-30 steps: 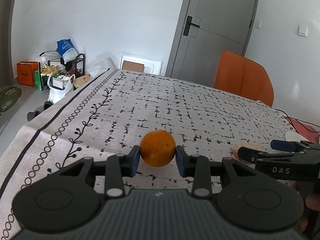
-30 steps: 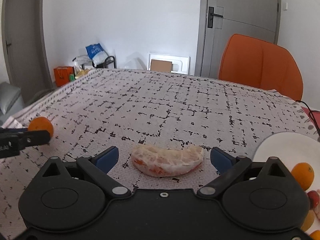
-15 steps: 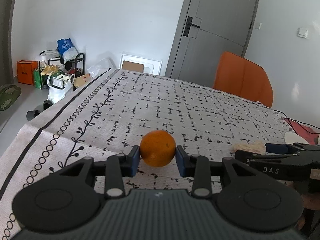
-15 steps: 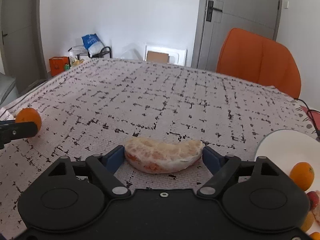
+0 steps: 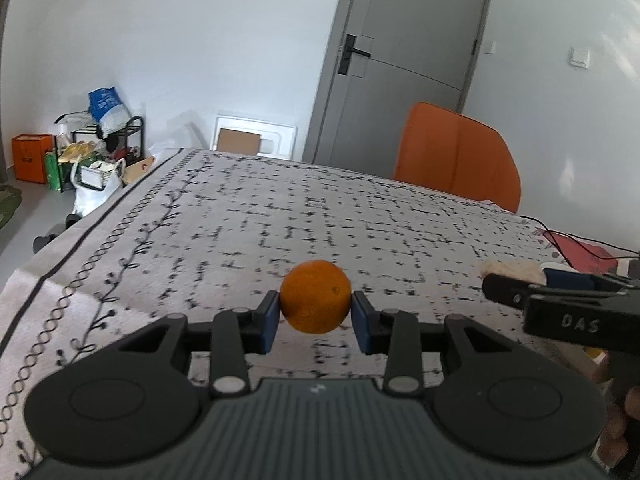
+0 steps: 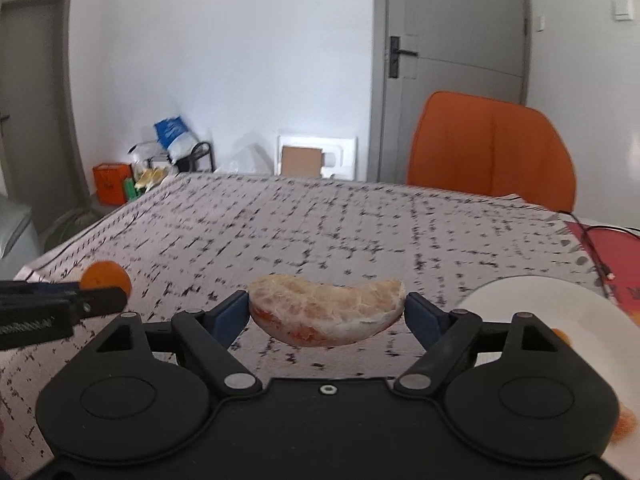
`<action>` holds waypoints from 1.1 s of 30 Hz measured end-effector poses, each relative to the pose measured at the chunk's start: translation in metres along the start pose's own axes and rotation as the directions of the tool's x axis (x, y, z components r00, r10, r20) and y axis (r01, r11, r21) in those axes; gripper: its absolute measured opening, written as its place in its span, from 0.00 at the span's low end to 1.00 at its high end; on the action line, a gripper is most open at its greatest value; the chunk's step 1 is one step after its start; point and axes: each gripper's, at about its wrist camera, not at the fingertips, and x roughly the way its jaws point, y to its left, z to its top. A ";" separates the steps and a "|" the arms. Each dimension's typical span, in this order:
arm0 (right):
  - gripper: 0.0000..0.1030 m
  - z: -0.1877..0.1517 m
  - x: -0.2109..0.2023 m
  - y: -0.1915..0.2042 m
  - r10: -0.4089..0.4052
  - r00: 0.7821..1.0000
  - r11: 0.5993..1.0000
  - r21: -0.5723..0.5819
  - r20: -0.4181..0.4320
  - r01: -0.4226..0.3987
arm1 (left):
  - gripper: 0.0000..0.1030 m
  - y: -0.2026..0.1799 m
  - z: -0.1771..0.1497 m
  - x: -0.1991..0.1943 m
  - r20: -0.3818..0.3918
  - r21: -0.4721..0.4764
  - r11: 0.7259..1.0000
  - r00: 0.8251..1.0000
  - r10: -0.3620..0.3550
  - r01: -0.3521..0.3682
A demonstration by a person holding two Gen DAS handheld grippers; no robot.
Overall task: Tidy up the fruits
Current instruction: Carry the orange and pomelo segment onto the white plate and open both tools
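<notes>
My left gripper [image 5: 315, 316] is shut on a round orange [image 5: 315, 297] and holds it above the patterned tablecloth [image 5: 280, 216]. My right gripper [image 6: 326, 314] is shut on a peeled citrus segment [image 6: 326, 310], lifted off the cloth. The orange [image 6: 105, 276] and the left gripper also show at the left of the right wrist view. The right gripper with the segment [image 5: 512, 270] shows at the right of the left wrist view. A white plate [image 6: 532, 304] with orange fruit pieces lies at the right.
An orange chair [image 6: 490, 148] stands behind the table's far right side. A red mat and a black cable [image 6: 600, 256] lie by the plate. Bags and a rack [image 5: 96, 148] stand on the floor at the far left, beyond the table edge.
My right gripper closed on the citrus segment and lifted it off the cloth. My left gripper rose with the orange still in it.
</notes>
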 end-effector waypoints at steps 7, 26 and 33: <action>0.79 -0.001 -0.022 -0.030 -0.054 0.998 0.997 0.049 0.038 0.052 | 0.36 -0.031 0.002 0.005 0.000 0.048 0.998 0.999 -0.050 0.050; 0.79 -0.024 -0.054 -0.103 -0.177 0.983 0.973 0.158 0.055 0.167 | 0.36 -0.108 -0.004 0.018 -0.024 0.146 0.977 0.987 -0.157 0.158; 0.79 -0.034 -0.061 -0.127 -0.220 0.974 0.957 0.204 0.048 0.206 | 0.36 -0.128 -0.007 0.023 -0.035 0.170 0.968 0.983 -0.179 0.183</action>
